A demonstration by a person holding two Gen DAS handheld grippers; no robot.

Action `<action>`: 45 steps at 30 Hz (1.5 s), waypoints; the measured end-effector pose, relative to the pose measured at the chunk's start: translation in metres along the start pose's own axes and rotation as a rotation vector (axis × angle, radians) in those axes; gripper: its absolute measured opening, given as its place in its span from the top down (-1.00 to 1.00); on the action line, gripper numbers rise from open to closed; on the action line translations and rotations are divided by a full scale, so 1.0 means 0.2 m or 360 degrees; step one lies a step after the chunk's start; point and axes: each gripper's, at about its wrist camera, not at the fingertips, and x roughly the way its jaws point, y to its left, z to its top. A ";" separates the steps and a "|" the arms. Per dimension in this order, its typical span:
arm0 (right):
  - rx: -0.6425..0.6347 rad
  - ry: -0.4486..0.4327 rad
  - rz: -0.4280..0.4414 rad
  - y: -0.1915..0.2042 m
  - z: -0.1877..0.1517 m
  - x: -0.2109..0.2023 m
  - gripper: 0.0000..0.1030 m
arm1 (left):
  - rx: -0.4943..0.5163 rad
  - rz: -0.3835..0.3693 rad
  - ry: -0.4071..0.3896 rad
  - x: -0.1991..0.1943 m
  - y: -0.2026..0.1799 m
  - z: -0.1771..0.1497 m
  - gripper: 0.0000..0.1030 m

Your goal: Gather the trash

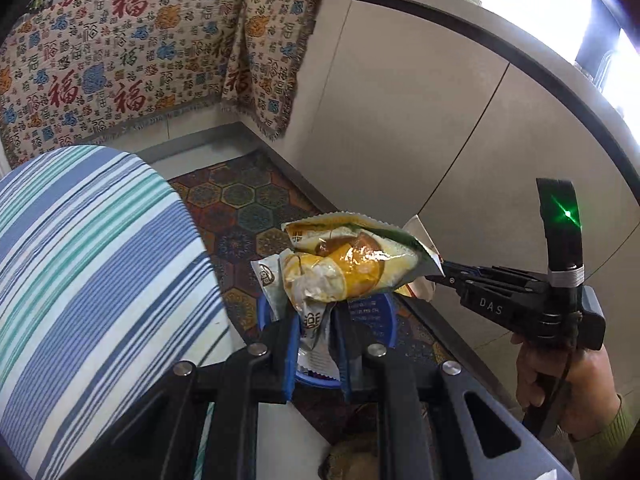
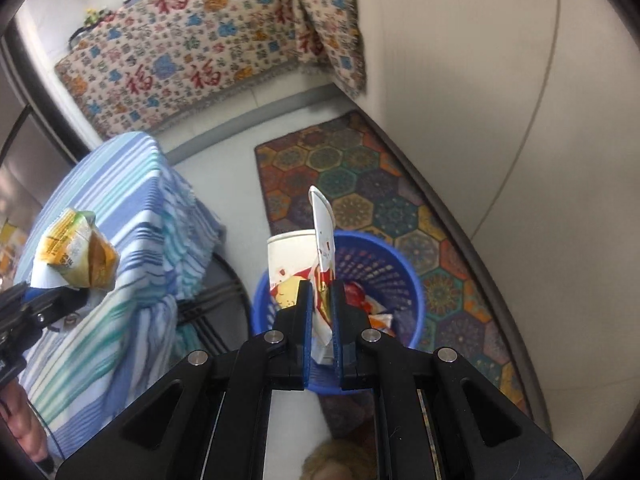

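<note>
Counted two grippers, one blue bin (image 2: 384,264), one yellow snack wrapper (image 1: 340,268), one paper cup (image 2: 292,256), one hexagon rug (image 2: 360,184) and one striped tablecloth (image 1: 92,272).

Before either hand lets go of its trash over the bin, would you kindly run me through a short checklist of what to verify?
1. Left tongs shut on the yellow snack bag: ok.
2. Right tongs shut on the paper cup: ok.
3. Blue bin below the paper cup: ok in the right wrist view.
4. Blue bin below the yellow snack bag: cannot tell; the bag hides most of the bin in the left wrist view.
5. Room left in the bin: ok; wrappers lie low inside.
6. Striped cloth clear of the bin mouth: ok; it hangs beside the bin.
</note>
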 end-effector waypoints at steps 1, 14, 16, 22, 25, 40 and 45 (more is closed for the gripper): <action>0.0019 0.0014 -0.0003 -0.03 0.00 0.02 0.85 | 0.0000 -0.0011 0.0018 0.05 -0.02 0.01 0.69; 0.0116 0.0120 0.0041 -0.27 0.00 0.28 0.67 | 0.0017 -0.0064 0.0206 0.56 -0.13 0.07 0.59; 0.0149 0.0121 0.0061 -0.32 -0.01 0.31 -0.02 | 0.0014 -0.0060 0.0223 0.62 -0.13 0.07 0.15; 0.0264 0.0046 0.0000 -0.40 -0.02 0.25 -0.39 | 0.0016 -0.0047 0.0160 0.60 -0.17 0.08 -0.26; 0.0311 0.0003 -0.0047 -0.41 -0.03 0.16 -0.83 | 0.0053 0.0046 0.0081 0.51 -0.22 0.06 -0.41; 0.0112 -0.0125 -0.0211 -0.10 -0.43 -0.64 -0.99 | 0.0260 0.0367 -0.0011 -0.23 -0.48 -0.24 -0.76; 0.0158 -0.0124 -0.0177 -0.03 -0.53 -0.82 -0.99 | 0.0259 0.0372 0.0046 -0.37 -0.54 -0.29 -0.97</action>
